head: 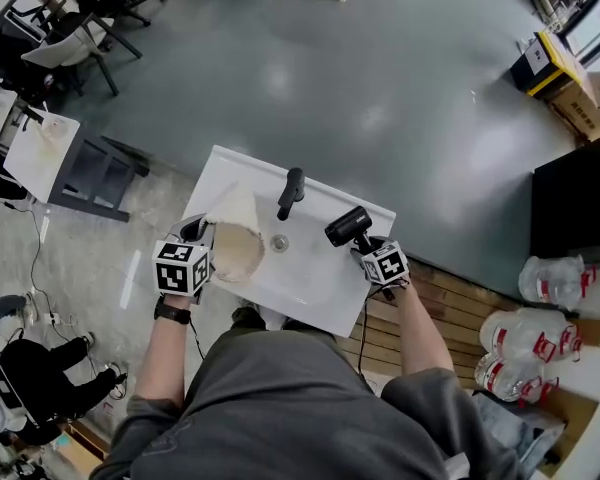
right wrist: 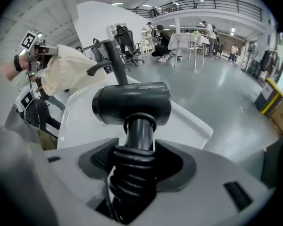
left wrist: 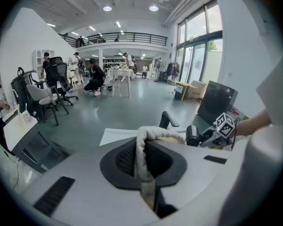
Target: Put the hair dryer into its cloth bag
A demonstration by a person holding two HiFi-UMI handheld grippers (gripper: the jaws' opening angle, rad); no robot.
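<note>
The black hair dryer hangs over the white washbasin, and my right gripper is shut on its handle. In the right gripper view the dryer's barrel lies crosswise above the jaws, with the ribbed cord sleeve between them. The cream cloth bag is held up at the basin's left, its mouth open toward the dryer. My left gripper is shut on the bag's rim. A short gap separates the dryer from the bag.
A black faucet stands at the basin's back edge, between bag and dryer, with the drain below it. Water jugs and a black box are on the right, office chairs at the top left.
</note>
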